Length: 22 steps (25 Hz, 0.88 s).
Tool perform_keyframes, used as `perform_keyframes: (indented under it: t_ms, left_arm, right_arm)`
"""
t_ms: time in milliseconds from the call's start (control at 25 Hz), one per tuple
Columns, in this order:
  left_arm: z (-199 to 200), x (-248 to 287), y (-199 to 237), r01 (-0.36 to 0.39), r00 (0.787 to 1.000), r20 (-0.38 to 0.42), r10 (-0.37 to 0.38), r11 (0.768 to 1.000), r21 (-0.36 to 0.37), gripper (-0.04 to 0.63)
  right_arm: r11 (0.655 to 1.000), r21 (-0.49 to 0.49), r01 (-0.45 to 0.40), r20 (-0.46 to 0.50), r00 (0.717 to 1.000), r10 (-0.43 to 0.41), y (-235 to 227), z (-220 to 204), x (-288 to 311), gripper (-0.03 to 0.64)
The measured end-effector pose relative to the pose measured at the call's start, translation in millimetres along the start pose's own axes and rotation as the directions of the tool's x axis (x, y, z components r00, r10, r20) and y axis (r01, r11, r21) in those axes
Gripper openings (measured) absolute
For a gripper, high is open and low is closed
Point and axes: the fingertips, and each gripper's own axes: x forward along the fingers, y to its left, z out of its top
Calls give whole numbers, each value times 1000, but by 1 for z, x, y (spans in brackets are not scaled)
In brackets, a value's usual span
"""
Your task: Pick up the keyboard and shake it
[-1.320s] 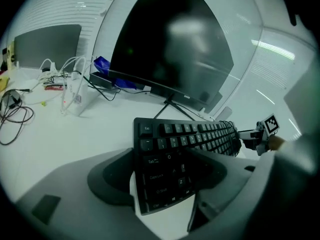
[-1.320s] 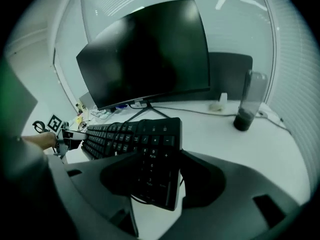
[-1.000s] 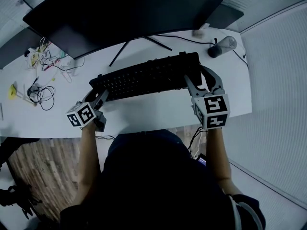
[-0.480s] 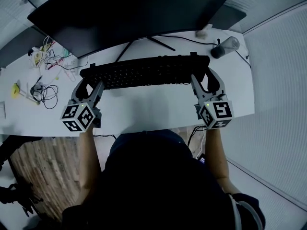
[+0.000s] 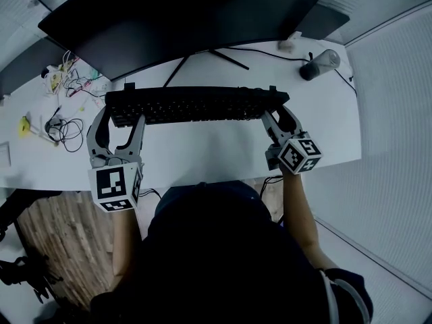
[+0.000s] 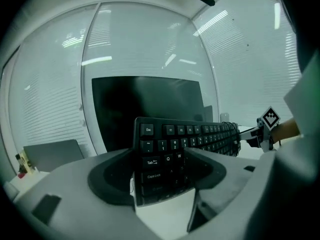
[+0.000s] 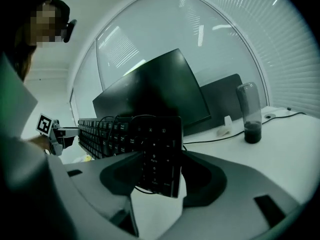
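Observation:
The black keyboard [image 5: 196,104] is held off the white desk [image 5: 202,154], level, in front of the monitor. My left gripper [image 5: 118,121] is shut on its left end, and my right gripper [image 5: 278,117] is shut on its right end. In the left gripper view the Esc and Tab end of the keyboard [image 6: 157,149] stands upright between the jaws of the left gripper [image 6: 162,166]. In the right gripper view the number-pad end of the keyboard [image 7: 160,149] sits between the jaws of the right gripper [image 7: 160,171], with its cable hanging behind.
A large dark monitor [image 5: 182,19] stands right behind the keyboard, its stand legs [image 5: 202,59] on the desk. A dark bottle [image 5: 317,65] and a small white object [image 5: 290,44] are at the back right. Tangled cables [image 5: 57,123] lie at the left.
The keyboard has swung from slanted to level and shifted to the left. Both grippers have moved with it, still gripping its ends.

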Motion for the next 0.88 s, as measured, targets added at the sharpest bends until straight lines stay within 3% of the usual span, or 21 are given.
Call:
perform_keyframes:
  t_ms: [200,320,520,640,720,800,880]
  left_arm:
    - [-36,5,-2,32,999,15,-30,989,-144,321]
    - [-54,7,-2,62,997,70,-44,961,-270,319]
    - [-79,16,1,151,984,161,-82,865,-479,319]
    - [-94,23,-3,202,975,197,-107,797,-568,319]
    - [-102,28,-4,216,973,200,-116,764,-608,319]
    - [-105,32,-5,216,974,188,-125,755,-619,319]
    - [-104,34,-7,209,977,159,-141,773,-599,320]
  right_arm:
    - [992,-118,47,0,999,-47,1,15,-7,245]
    - [962,-259,82,65,996,-67,12,48,-17,245]
    - [853,-499,154,202,978,-59,57,107,-38,245]
    - [772,-605,194,266,963,-34,84,134,-43,242]
    - [737,-643,211,277,960,-33,93,140,-43,242]
    - [730,-648,216,265,963,-49,91,136,-41,242]
    - [758,-616,214,223,970,-92,75,123,-40,242]
